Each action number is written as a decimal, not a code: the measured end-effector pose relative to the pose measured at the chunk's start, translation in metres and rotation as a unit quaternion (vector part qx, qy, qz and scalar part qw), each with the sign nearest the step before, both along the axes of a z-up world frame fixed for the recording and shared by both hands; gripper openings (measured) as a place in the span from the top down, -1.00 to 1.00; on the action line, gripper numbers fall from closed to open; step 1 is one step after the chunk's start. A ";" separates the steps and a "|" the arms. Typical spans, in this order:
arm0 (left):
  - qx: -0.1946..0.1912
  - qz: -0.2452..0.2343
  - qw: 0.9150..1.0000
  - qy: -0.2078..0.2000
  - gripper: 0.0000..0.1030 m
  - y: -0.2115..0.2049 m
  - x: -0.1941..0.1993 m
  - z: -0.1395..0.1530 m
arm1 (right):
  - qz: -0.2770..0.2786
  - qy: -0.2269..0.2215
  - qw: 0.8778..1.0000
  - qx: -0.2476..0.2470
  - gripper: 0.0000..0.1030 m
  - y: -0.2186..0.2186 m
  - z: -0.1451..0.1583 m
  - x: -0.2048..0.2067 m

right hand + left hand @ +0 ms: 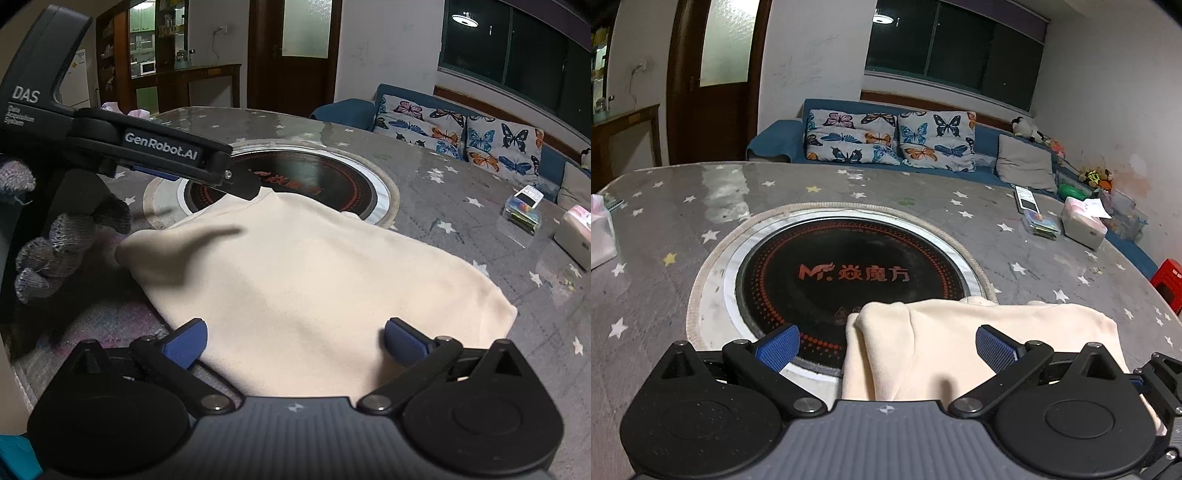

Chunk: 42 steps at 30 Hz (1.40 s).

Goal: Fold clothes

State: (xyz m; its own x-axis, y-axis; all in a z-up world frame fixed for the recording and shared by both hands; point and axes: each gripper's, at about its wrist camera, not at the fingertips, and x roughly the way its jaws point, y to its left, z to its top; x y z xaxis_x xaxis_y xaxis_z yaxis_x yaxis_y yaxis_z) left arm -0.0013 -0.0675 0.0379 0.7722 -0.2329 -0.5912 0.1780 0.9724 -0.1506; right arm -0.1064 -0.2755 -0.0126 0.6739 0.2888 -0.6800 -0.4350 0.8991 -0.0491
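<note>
A cream garment (295, 277) lies folded flat on the grey star-patterned table (461, 206). Its far edge overlaps the round black cooktop (295, 173). My right gripper (295, 339) is open wide over the garment's near edge, and its blue pads (404, 338) stand apart from the cloth. My left gripper (886, 345) is also open wide over the garment's (942, 350) far left corner, with a fold bunched between the blue pads (781, 343) but untouched by them. In the right wrist view the left gripper (242, 184) shows side-on, held by a grey-gloved hand (55, 240).
On the table's right side lie a remote (1027, 199), a small clear box (1041, 225) and a tissue box (1084, 225). A pink pack (602, 229) sits at the left edge. A blue sofa with butterfly cushions (886, 140) stands behind, and a red stool (1169, 280) to the right.
</note>
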 end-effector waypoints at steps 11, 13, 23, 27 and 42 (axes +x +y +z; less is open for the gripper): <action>-0.018 0.012 1.000 0.014 -1.00 0.009 -0.008 -0.001 | -0.004 0.008 1.000 -0.009 -1.00 0.004 0.000 0.001; -0.020 0.015 1.000 0.014 -1.00 0.012 -0.009 0.000 | -0.003 0.010 1.000 -0.004 -1.00 0.003 0.004 0.003; -0.029 0.059 0.998 0.015 -1.00 0.038 -0.003 0.004 | -0.011 0.002 1.000 -0.006 -1.00 0.005 0.015 0.025; -0.027 0.068 0.997 0.015 -1.00 0.047 -0.006 0.002 | -0.005 0.015 1.000 -0.020 -1.00 0.011 0.003 0.029; -0.022 0.082 0.996 0.020 -1.00 0.070 -0.011 -0.001 | 0.079 -0.004 0.997 -0.025 -1.00 0.073 0.016 0.040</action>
